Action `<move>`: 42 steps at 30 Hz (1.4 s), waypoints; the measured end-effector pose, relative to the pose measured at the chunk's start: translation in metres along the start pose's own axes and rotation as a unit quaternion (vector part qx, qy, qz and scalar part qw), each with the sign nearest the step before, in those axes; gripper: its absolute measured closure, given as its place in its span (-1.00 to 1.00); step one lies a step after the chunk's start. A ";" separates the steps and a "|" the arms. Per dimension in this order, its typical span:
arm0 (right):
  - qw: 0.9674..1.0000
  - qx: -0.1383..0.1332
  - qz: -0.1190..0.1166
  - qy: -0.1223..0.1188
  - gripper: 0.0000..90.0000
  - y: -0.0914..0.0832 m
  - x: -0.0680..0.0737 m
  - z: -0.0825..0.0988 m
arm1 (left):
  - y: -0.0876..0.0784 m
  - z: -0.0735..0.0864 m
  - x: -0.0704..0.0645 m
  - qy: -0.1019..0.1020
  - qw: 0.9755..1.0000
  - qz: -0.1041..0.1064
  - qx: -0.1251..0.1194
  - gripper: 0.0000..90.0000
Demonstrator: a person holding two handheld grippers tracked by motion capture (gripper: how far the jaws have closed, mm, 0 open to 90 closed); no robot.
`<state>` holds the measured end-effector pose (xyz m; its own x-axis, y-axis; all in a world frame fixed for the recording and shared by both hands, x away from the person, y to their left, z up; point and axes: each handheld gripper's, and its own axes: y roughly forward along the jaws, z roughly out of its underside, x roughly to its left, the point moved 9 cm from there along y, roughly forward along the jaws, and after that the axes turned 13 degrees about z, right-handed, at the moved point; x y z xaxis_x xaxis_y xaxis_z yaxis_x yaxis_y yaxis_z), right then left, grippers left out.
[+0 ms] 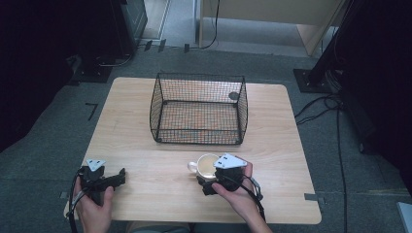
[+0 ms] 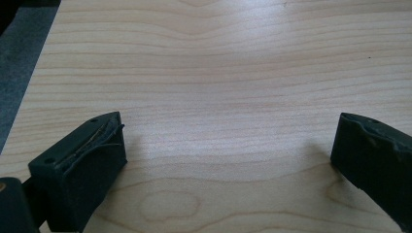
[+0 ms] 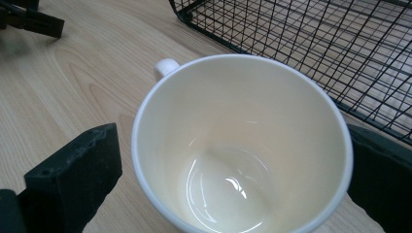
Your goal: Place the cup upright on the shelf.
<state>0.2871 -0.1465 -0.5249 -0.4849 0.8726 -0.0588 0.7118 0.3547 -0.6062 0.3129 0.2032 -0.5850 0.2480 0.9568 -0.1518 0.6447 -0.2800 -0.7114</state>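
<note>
- Cream, glossy ceramic cup (image 3: 240,145), empty: stood upright on the pale wooden table (image 1: 160,184), just before the black wire-mesh basket (image 1: 199,109), handle turned away.
- Right gripper (image 1: 212,180): jaws spread either side of the cup's wall, seemingly positioned for grasping; contact could not be told.
- Left gripper (image 2: 228,150): jaws spread over bare table, apparently kept idle.

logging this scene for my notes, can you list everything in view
cup: 1, cream white, empty, near edge of table, between the right claw's jaws
basket: 1, black wire, empty, middle of table beyond the cup
table: 1, light wood, on grey floor
cables: several, black, on the floor right of the table
left claw: 1, black, open over bare table
right claw: 1, black, jaws either side of the cup
hands: 2, at the near edge
</note>
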 end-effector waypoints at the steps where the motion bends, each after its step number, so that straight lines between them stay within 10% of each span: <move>1: 1.000 0.001 0.001 -0.002 -1.00 0.001 0.000 0.001 | 0.000 0.000 0.000 0.000 1.000 0.000 0.000 -1.00; 24: 1.000 0.002 0.018 -0.009 -0.79 0.007 0.003 0.004 | 0.000 0.000 0.000 0.000 1.000 0.000 0.000 -1.00; 42: 0.998 -0.056 0.025 -0.005 -0.79 -0.018 -0.002 -0.037 | 0.000 0.000 0.000 0.000 1.000 0.000 0.000 -1.00</move>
<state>0.2943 -0.1423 -0.4849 -0.4512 0.8874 -0.0945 0.7873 0.3460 -0.5103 0.3129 0.2032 -0.5851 0.2478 0.9568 -0.1523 0.6446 -0.2802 -0.7113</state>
